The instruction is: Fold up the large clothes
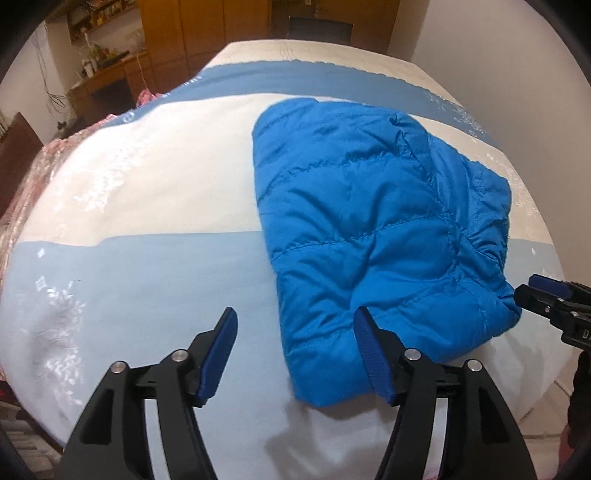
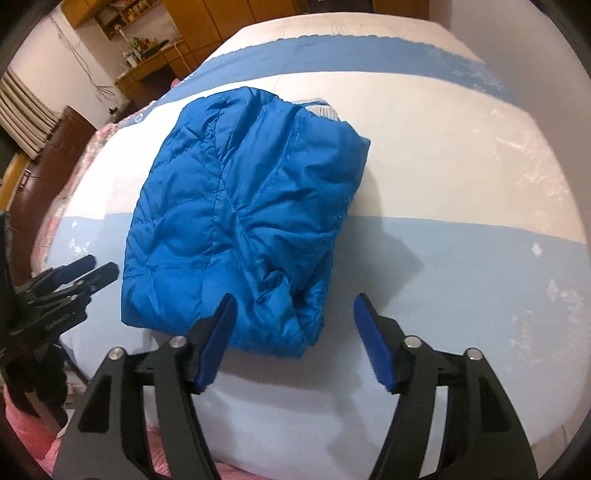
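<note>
A folded blue jacket (image 1: 369, 229) lies on the bed (image 1: 147, 184), straddling the cover's white and pale-blue bands. The left gripper (image 1: 295, 325) hangs wide open and empty, the jacket's near corner at its 1 o'clock. The right gripper (image 2: 295, 310) gapes likewise, empty, jacket at 11 o'clock. Wooden cupboards (image 1: 207, 29) and a cluttered desk (image 1: 107, 74) stand beyond, at 11 o'clock.

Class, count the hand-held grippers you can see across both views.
2. The left hand-held gripper stands open at the folded blue puffer jacket's left edge; the right hand-held gripper, open, at its right edge.
</note>
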`<state>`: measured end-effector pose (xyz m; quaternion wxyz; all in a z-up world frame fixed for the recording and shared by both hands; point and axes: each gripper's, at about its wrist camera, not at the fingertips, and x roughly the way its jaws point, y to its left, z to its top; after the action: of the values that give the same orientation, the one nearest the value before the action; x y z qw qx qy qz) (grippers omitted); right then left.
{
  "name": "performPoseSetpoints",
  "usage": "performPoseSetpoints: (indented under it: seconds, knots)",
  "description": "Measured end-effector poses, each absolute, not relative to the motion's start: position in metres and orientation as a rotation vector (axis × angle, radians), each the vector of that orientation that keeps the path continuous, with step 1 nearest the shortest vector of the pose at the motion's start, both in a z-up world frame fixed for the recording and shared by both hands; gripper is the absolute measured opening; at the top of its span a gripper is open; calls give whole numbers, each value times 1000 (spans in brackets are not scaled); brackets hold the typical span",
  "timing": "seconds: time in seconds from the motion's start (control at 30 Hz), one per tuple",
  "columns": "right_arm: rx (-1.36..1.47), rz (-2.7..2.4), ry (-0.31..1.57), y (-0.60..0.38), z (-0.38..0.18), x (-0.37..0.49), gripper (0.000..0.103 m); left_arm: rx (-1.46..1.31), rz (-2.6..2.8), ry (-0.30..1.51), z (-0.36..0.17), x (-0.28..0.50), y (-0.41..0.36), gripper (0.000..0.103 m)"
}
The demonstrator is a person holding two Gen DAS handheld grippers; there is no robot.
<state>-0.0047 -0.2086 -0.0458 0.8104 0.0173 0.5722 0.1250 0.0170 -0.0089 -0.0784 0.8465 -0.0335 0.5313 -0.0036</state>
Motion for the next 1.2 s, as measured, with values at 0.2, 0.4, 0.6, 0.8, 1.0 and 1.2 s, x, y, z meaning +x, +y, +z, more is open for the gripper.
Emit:
performPoseSetpoints:
  seconds: [0.2,0.4,0.6,0.8,1.0,1.2]
  knots:
    - [31,266,1219,-211,-31,-30,91,-42,8,1124,-64,-3,-14,72]
    - [-25,245,1230,-200,-20,-48,92,-106,23,1120,-49,-22,-8,85]
    - [-27,238,1231,-200,-11,-60,92,-96,33,1106,-33,-38,-8,91]
    - [-55,240,1207,-198,1,-70,93,-114,31,1098,-24,-50,-10,91]
    - [-67,245,1207,-196,2,-76,93,-102,42,1095,-22,-60,-16,91]
    - [-66,244,1211,-197,1,-81,93,-102,55,1093,-21,-66,-16,91]
